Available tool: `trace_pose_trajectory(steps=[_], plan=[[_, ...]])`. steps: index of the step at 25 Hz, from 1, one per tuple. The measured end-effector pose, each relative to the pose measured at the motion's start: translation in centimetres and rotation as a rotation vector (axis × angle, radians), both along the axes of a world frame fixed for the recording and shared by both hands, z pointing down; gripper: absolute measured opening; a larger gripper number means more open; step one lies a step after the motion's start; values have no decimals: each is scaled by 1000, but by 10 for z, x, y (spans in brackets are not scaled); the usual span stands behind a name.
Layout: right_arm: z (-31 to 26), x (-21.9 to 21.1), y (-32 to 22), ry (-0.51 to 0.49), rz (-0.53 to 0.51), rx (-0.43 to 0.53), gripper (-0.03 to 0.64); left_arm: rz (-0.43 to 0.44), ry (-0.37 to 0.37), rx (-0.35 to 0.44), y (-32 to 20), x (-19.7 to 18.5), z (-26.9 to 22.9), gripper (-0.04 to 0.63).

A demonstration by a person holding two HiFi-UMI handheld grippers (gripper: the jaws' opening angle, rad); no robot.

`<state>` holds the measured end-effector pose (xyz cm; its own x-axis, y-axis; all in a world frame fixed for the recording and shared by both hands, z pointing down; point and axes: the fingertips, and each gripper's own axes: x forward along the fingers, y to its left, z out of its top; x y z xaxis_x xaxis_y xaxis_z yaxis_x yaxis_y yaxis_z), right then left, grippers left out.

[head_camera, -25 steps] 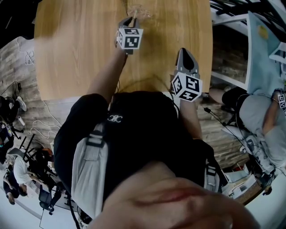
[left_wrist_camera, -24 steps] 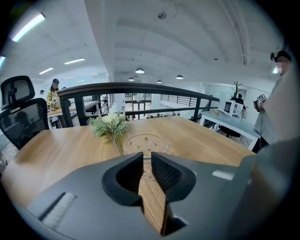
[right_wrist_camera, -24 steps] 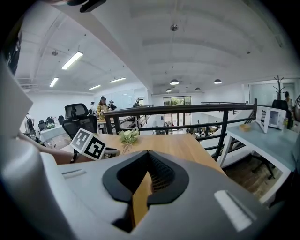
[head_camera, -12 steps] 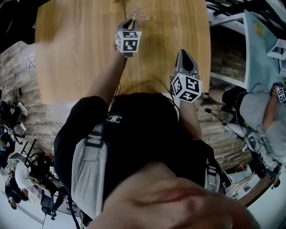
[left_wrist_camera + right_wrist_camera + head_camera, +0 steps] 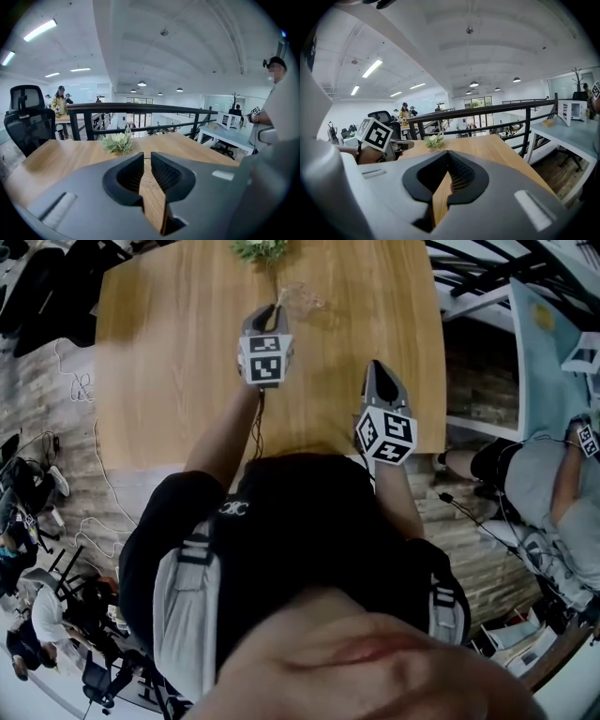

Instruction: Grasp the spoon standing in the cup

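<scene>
- Head view is half filled by my own dark top and shoulders, so the near edge of the bench (image 5: 169, 352) is cut off beneath me.
- My left gripper (image 5: 272, 310) reaches out over the wood. The cup (image 5: 302, 298) is clear glass and faint against the grain. It stands just to the right of the fingertips, and I cannot tell whether they touch it.
- The spoon is too thin and pale for me to pick out, in the cup or beside it, in any view.
- In the left gripper view my left fingers (image 5: 126, 176) are released, a narrow slit apart, with only bench wood showing in the slit. The cup does not show in this view; the grey body of the gripper fills the lower frame.
- The plant (image 5: 117, 142) sits farther along the bench, ahead and a little left of those fingertips. In the head view the top edge crops it.
- My right gripper (image 5: 377, 367) hangs closer to me, well apart from the cup.
- In the right gripper view its fingers (image 5: 461, 174) are clenched tip to tip with nothing between them.
- That view also catches the marker cube (image 5: 375, 133) of my left gripper and my hand (image 5: 370, 153) behind it, at the left. The left fingertips look small there, and I cannot make out the glass near them.
</scene>
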<state>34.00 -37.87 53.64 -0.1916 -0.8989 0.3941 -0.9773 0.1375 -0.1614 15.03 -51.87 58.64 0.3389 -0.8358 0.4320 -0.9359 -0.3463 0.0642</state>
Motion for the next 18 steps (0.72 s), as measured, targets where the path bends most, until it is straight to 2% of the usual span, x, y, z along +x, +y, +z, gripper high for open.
trace_pose_trajectory(steps=[5, 11, 14, 18], plan=[[-4, -17, -4, -75, -31, 8, 0, 2, -29, 43, 24, -14, -28, 57], [-16, -33, -17, -97, -56, 48, 0, -19, -39, 77, 48, -32, -56, 57], [-32, -43, -23, -87, -60, 108, 0, -32, -38, 85, 60, -44, -66, 57], [-59, -52, -28, -11, -53, 246, 0, -36, -23, 108, 72, -49, -81, 57]])
